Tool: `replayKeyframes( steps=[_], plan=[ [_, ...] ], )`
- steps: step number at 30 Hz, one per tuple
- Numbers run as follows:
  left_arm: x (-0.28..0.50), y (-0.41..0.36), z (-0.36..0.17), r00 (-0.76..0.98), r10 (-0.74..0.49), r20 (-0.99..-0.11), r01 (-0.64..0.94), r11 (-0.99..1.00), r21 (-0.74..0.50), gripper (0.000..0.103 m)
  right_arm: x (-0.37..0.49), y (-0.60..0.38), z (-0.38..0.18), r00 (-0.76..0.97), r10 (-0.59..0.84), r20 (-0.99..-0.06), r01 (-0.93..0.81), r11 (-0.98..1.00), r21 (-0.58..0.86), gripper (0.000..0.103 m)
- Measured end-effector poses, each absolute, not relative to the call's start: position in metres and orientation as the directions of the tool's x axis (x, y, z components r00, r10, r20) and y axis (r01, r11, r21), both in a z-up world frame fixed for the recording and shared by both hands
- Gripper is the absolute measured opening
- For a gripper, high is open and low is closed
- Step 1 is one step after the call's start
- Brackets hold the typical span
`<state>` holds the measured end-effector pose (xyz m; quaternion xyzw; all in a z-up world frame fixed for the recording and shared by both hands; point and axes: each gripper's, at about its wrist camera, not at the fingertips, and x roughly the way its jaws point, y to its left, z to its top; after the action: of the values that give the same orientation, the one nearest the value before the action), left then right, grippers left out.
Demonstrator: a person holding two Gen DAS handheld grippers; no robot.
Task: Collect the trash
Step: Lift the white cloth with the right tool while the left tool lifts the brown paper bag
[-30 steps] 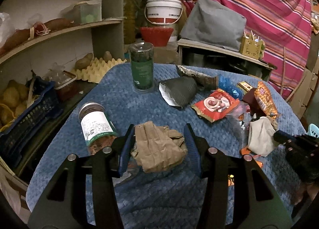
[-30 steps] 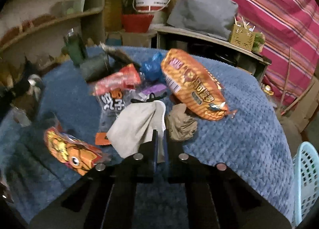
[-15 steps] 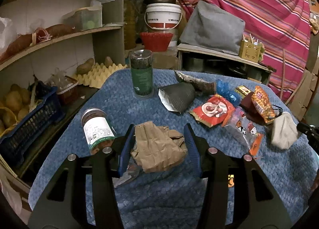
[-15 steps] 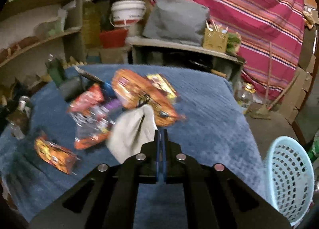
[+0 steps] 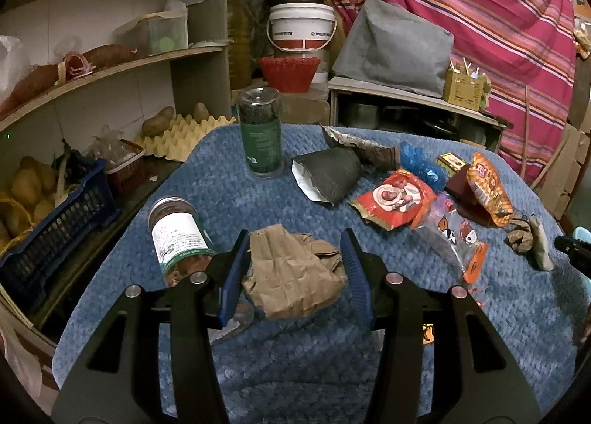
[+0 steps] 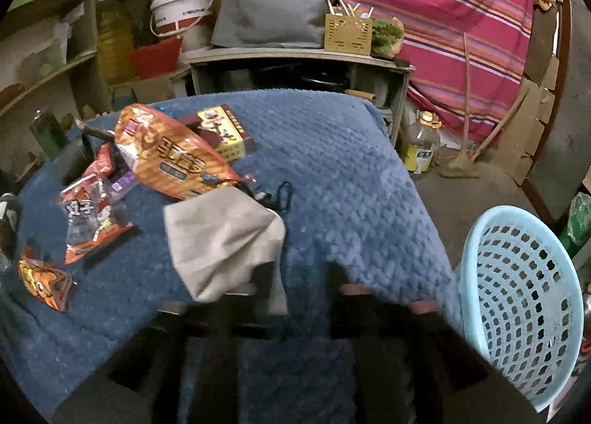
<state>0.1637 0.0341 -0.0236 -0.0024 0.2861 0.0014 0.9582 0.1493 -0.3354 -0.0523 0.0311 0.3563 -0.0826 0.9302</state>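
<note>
My left gripper (image 5: 294,257) is shut on a crumpled brown paper bag (image 5: 291,272), held between its blue pads just over the blue tablecloth (image 5: 229,184). In the right wrist view my right gripper (image 6: 301,272) is blurred near the table's right edge and its jaws are opening. A grey face mask (image 6: 221,239) with black loops hangs against its left finger, and nothing sits in the gap between the fingers. A light blue basket (image 6: 517,294) stands below on the right, off the table. Snack wrappers (image 6: 173,161) lie to the left of the mask.
A jar (image 5: 177,235) lies on its side left of the paper bag and a tall green jar (image 5: 260,132) stands further back. A dark pouch (image 5: 328,176) and red wrapper (image 5: 395,202) lie mid-table. Shelves with a potato crate (image 5: 55,217) line the left.
My right gripper carried the grey mask rightwards to the table's edge, bringing the blue basket into view. Its jaws went from shut on the mask to apart. The left gripper stayed as it was.
</note>
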Motion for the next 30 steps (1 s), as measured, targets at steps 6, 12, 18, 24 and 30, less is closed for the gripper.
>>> replayKeyframes(
  steps=[6,12,18,24,30],
  plan=[
    [0.164,0.032,-0.025,0.836,0.001,-0.549,-0.003,1.0,-0.003,0.049,0.145,-0.303,-0.047,0.764,-0.114,-0.635,0.107,0.993,-0.051,0.081],
    [0.165,0.033,-0.026,0.831,0.008,-0.556,-0.011,1.0,-0.002,0.049,0.162,-0.28,-0.065,0.718,-0.132,-0.683,0.071,0.991,-0.116,0.078],
    [0.168,0.035,-0.029,0.825,0.019,-0.565,-0.02,1.0,0.004,0.049,0.174,-0.287,-0.07,0.684,-0.085,-0.724,0.059,0.996,-0.062,0.036],
    [0.168,0.034,-0.029,0.826,0.018,-0.564,-0.02,1.0,0.002,0.049,0.169,-0.296,-0.063,0.706,-0.079,-0.704,0.064,0.997,-0.048,0.022],
    [0.168,0.032,-0.028,0.827,0.021,-0.561,-0.02,1.0,0.009,0.049,0.168,-0.315,-0.061,0.705,-0.095,-0.703,0.098,0.994,-0.036,0.019]
  ],
)
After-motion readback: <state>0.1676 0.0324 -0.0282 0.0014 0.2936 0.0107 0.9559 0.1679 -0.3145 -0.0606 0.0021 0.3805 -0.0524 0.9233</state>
